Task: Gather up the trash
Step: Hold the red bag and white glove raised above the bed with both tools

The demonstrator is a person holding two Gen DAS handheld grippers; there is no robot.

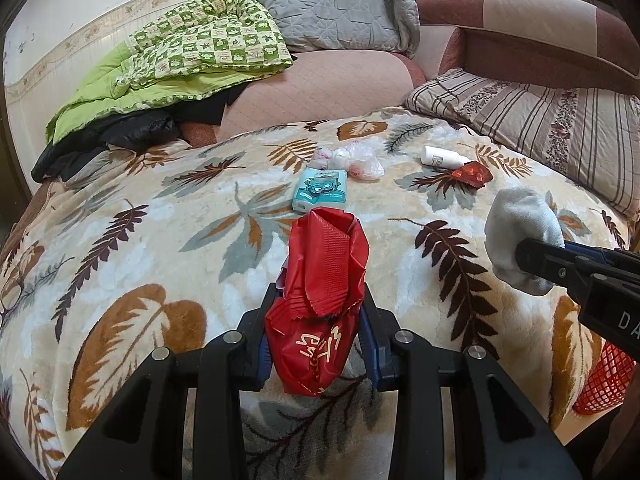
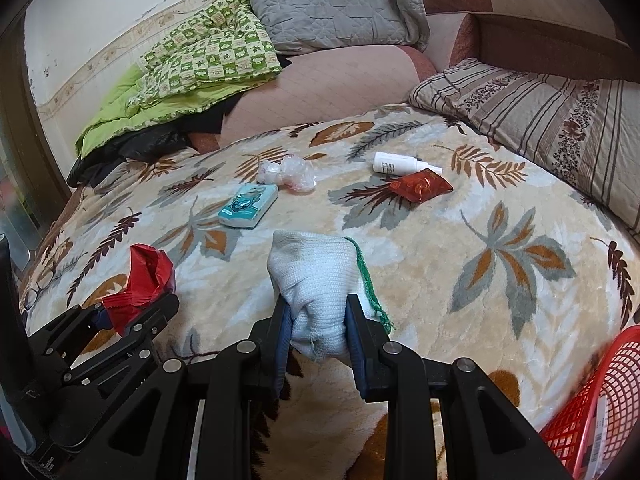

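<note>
The left gripper is held low over the bed, its fingers pointing forward, jaws closed on a crumpled red wrapper that sticks up and out past the fingertips. The right gripper sits beside it at about the same height, also pointing forward, its blue pads squeezing the bunched end of a white sock. In the right wrist view the left gripper shows at the lower left.

Black linkage frames, silver pins, blue-padded fingers.
</note>
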